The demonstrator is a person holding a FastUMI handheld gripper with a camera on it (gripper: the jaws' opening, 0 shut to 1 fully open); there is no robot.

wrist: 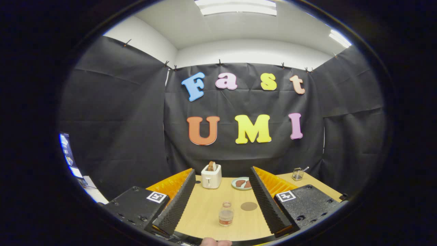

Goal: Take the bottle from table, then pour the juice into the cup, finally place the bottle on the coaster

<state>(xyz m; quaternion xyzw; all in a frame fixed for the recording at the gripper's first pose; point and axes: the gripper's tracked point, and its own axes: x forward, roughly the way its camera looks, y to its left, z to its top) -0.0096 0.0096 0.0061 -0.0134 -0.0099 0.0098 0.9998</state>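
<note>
Fingertip of a person's hand shows nearest, just below the table edge, between the gripper's two fingers. Gripper is wide open, holding nothing; its ridged fingers splay out to either side of the light wooden table.

Small clear plastic bottle with a red-orange label and a little juice in it stands upright between the fingers, slightly ahead of the tips, touching neither. Round brown coaster lies flat just beyond and to the right of the bottle, close to the right finger, apart from the bottle.

Further out, beyond the fingers: white toaster with a slice of bread sticking up from its slot, near the left finger's far end. Pale round plate with two brownish pieces on it sits just right of the toaster, partly hidden by the right finger. Small wire-and-glass holder stands at the far right of the table, outside the right finger. What it holds: can't tell.
</note>
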